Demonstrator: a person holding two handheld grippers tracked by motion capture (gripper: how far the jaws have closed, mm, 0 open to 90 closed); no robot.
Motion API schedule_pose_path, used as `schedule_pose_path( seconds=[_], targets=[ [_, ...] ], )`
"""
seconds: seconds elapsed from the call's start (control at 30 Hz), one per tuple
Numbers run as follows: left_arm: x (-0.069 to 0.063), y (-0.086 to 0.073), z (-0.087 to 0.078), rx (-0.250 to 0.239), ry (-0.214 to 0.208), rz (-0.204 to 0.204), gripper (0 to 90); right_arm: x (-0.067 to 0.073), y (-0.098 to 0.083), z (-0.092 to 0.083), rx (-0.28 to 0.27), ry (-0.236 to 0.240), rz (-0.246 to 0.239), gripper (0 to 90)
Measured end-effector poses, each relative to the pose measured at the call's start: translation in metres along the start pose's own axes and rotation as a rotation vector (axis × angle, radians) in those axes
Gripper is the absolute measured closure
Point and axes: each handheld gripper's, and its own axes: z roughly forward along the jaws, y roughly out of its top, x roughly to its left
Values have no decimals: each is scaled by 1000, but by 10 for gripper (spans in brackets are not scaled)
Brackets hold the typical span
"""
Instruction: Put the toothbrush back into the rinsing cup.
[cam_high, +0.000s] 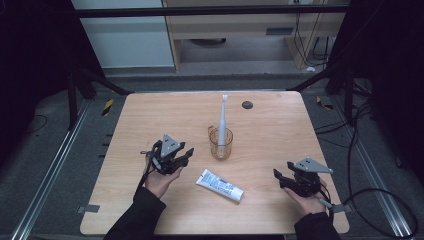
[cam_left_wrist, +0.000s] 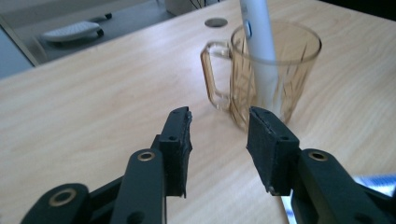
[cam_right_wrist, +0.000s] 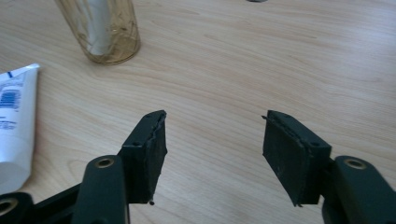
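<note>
Left gripper (cam_high: 186, 153): lower left of centre in the high view, held in a hand (cam_high: 159, 181) above the tabletop (cam_high: 270, 135); its fingers (cam_left_wrist: 177, 144) stand apart with nothing between them, pointing toward the mug.
Toothpaste tube (cam_high: 220, 185): white with blue print, lying flat at lower centre of the high view, between the two grippers, cap end toward the lower right; a corner of it shows at the lower right edge of the left gripper view, and its flat end at the left edge of the right gripper view.
Mug (cam_high: 221, 143): clear amber glass with a handle, upright at the centre of the high view, just right of the left gripper and near the tube's upper end.
Toothbrush (cam_high: 222, 120): white, standing in the mug, leaning slightly, head up toward the top of the frame.
Round dark disc (cam_high: 247, 104): upper centre of the tabletop, well apart from the mug.
Right gripper (cam_high: 280, 177): lower right of the high view, held in a hand (cam_high: 307, 202) near the tabletop's edge; fingers (cam_right_wrist: 289, 154) wide apart, empty, bare wood between them.
</note>
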Motion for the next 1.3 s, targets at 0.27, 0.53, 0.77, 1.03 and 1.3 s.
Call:
schedule_pose_path(
  seconds=[0.27,0.53,0.77,1.03,1.3],
  targets=[
    [-3,-25,0,73,-35,1,676,22,6,1,21,75,-21,503],
    [-8,-36,6,172,-76,19,786,43,8,3,50,158,-41,620],
    [-20,-38,3,204,-112,32,874,51,8,6,71,192,-35,741],
    [-35,-45,3,244,-141,67,893,64,8,19,112,230,-65,849],
    [-46,-49,9,268,-168,85,894,73,7,31,147,240,-87,893]
  ],
)
